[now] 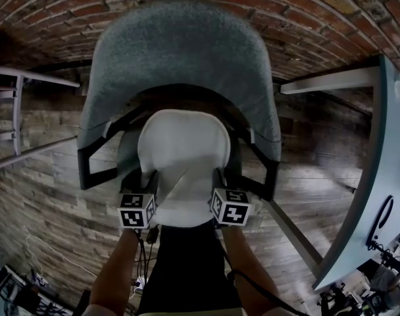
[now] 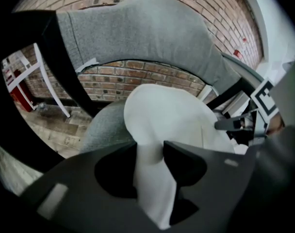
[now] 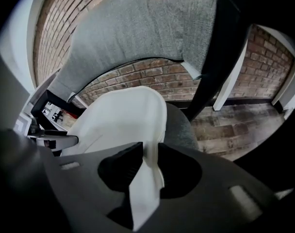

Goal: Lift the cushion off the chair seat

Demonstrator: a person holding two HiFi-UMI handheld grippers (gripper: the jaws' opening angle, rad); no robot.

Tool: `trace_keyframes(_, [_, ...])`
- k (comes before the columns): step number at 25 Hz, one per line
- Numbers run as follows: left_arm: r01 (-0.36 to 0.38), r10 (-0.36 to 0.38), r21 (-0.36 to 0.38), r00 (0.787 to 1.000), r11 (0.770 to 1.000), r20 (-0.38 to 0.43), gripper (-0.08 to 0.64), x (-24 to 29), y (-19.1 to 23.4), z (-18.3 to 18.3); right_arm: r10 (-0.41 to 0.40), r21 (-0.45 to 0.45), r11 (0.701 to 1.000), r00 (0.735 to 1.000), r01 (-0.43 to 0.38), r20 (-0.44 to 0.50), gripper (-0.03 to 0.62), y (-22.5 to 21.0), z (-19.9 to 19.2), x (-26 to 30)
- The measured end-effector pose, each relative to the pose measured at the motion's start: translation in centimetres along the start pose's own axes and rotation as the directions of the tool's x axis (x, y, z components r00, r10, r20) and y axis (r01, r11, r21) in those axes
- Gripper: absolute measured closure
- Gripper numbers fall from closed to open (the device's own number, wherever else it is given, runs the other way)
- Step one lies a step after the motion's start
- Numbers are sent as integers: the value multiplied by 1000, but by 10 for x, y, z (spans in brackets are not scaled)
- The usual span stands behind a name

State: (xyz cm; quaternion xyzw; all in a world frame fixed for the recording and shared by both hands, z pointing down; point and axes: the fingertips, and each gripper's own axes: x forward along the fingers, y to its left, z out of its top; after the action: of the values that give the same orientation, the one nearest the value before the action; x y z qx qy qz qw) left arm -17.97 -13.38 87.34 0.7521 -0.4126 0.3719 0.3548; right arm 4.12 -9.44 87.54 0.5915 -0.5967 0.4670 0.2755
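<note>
A white cushion [image 1: 183,157] lies on the grey seat [image 2: 101,127] of a chair [image 1: 180,51] set against a brick wall [image 1: 55,18]. The curved backrest hangs over the cushion's rear edge. Black armrests [image 1: 95,163] close in on both sides. Bare wood floor [image 1: 42,196] opens to the left as far as a white frame [image 1: 16,97]. To the right, a strip of the same boards runs up to the rim of a pale table [image 1: 368,196].

The left gripper [image 1: 147,180] and the right gripper [image 1: 220,180] sit just inside the armrests, at the cushion's two front corners. Each has its pads closed on a bunched fold of the white fabric. In the left gripper view the fold stands upright between the dark pads [image 2: 186,161] and runs down past them. In the right gripper view a thinner fold is squeezed between the pads [image 3: 121,166], its end hanging below them.

Only the head view takes in both grippers, the person's forearms and a crease running across the cushion's front. Only the gripper views show the grey seat bulging out beside the cushion and brick showing through the gap under the backrest. Each also catches the other gripper at its edge.
</note>
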Motion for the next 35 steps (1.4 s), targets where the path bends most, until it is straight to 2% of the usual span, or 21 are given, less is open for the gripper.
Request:
trace_keyframes(3, [-24, 24, -6, 1000, 1000, 18, 403, -10, -1, 3, -3, -6, 1000, 1000, 3, 11, 521, -1, 2, -10])
trace_keyframes(11, [-56, 59, -50, 995, 997, 77, 413, -57, -14, 21, 4, -28, 1000, 999, -3, 48, 543, 7, 23, -57])
trace_keyframes(21, [-91, 103, -70, 975, 993, 195, 413, -169, -56, 87, 38, -98, 995, 986, -23, 160, 551, 27, 92, -176])
trace_keyframes(29, [-132, 142, -55, 940, 990, 310, 413, -268, -92, 154, 87, -153, 987, 960, -47, 267, 552, 44, 152, -280])
trace_keyframes(35, [-153, 166, -65, 910, 986, 380, 413, -330, -112, 180, 133, -205, 976, 935, -67, 330, 557, 58, 176, -343])
